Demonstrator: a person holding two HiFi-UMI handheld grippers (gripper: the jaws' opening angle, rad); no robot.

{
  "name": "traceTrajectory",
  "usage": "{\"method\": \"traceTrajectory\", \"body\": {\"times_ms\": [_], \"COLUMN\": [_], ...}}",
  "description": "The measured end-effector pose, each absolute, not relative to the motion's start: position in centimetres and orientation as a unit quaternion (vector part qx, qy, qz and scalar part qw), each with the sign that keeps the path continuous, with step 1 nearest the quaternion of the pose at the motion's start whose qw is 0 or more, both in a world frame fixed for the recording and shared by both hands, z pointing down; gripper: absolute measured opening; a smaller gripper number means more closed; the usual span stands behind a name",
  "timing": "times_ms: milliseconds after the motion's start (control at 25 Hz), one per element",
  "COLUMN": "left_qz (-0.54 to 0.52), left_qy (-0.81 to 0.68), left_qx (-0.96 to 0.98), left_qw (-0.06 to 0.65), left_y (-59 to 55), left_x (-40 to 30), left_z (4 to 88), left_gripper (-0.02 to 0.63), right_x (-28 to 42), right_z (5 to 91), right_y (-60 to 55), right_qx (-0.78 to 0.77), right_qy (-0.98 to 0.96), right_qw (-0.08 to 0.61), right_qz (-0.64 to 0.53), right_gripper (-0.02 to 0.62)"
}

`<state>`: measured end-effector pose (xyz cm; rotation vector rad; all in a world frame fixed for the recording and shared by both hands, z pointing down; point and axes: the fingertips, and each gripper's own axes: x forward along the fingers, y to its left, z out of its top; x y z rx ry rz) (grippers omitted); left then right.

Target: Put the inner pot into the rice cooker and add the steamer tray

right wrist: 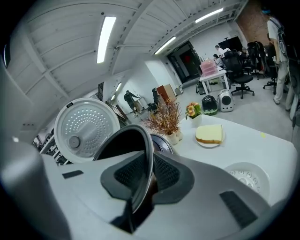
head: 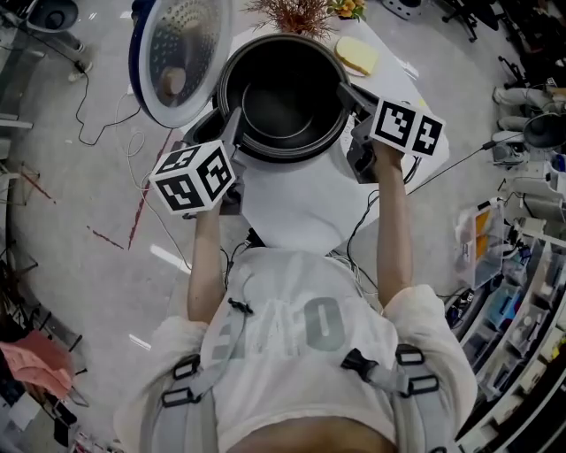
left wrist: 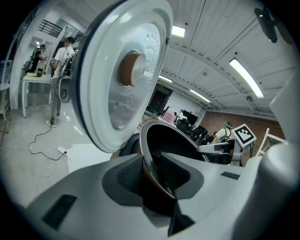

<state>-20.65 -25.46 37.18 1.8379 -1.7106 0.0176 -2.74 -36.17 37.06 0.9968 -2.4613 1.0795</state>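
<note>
The dark inner pot (head: 283, 102) hangs over the rice cooker (head: 202, 126), whose white perforated lid (head: 181, 53) stands open at the upper left. My left gripper (head: 235, 124) is shut on the pot's left rim, and my right gripper (head: 348, 93) is shut on its right rim. In the left gripper view the pads (left wrist: 129, 176) pinch the pot's thin wall (left wrist: 168, 140) in front of the lid (left wrist: 126, 79). The right gripper view shows the rim (right wrist: 140, 154) clamped the same way. The white perforated steamer tray (right wrist: 246, 176) lies on the table to the right.
A plate with a yellow slab (head: 356, 55) and a dried plant in a pot (head: 296, 13) stand behind the cooker on the white table (head: 292, 212). Cables run over the floor (head: 97, 124) at left. Shelves and chairs stand at right.
</note>
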Motion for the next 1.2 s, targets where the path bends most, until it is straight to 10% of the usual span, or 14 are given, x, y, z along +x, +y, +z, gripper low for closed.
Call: {"method": "traceTrajectory", "body": {"times_ms": [1200], "left_qz": [0.023], "left_qy": [-0.666], "left_qx": [0.683], "left_qw": [0.299], "left_y": [-26.6], "left_x": [-21.7], "left_z": [38.9], "left_gripper": [0.249], "right_x": [-4.6], "right_z": [39.8], "right_y": [-36.7], "right_qx": [0.355], "right_qy": [-0.878], "right_qw": [0.237], "right_qz": [0.216], "right_gripper": [0.21]}}
